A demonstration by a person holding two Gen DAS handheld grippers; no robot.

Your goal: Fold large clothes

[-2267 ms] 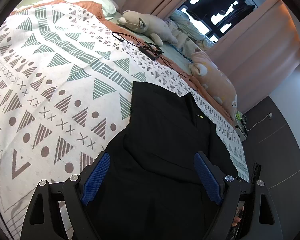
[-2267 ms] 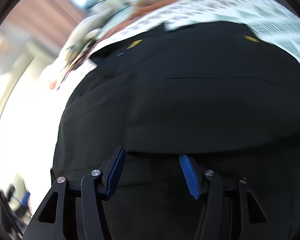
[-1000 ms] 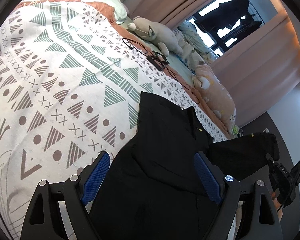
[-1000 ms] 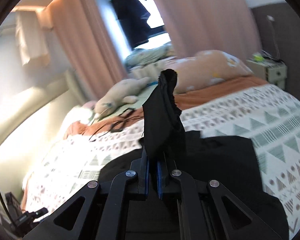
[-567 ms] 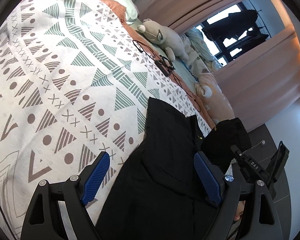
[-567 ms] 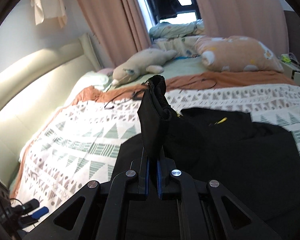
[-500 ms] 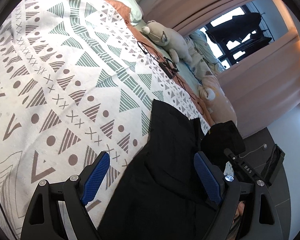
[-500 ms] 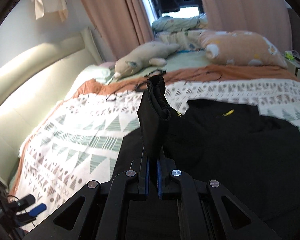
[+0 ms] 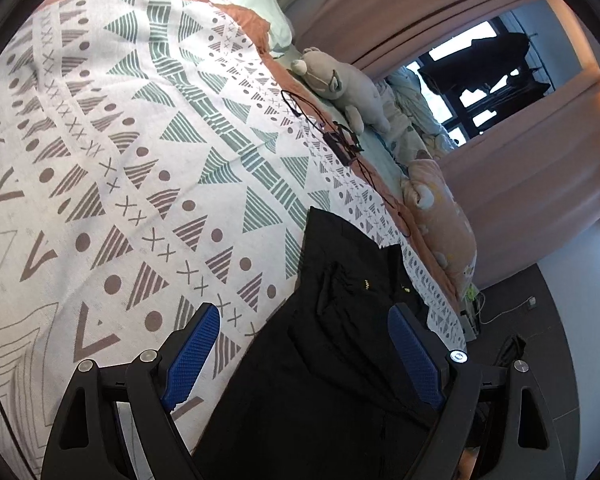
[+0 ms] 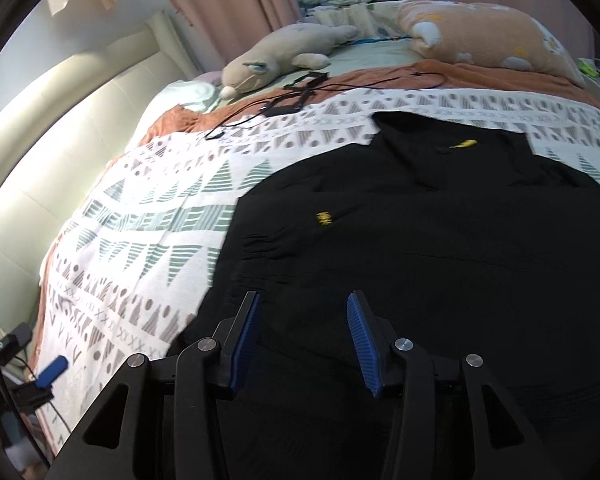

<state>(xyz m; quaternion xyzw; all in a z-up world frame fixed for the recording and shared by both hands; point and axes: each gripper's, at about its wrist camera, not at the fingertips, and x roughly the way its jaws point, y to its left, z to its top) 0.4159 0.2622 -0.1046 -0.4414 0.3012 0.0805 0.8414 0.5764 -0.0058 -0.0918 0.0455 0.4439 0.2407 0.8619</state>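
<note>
Left gripper (image 9: 302,354) spread, right gripper (image 10: 302,340) spread, both empty above black garment (image 10: 440,248) on patterned bedspread (image 9: 120,160)

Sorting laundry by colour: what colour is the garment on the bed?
Black garment with small yellow marks, clearest in the right wrist view.

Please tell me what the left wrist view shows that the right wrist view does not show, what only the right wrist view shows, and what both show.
Only the left wrist view shows the dark floor and the window.

Only the right wrist view shows the cream headboard and the blue clip.

Both show the black garment on the patterned bedspread, the grey plush toy, the black cable, and open jaws on each view's own gripper: left gripper, right gripper.
</note>
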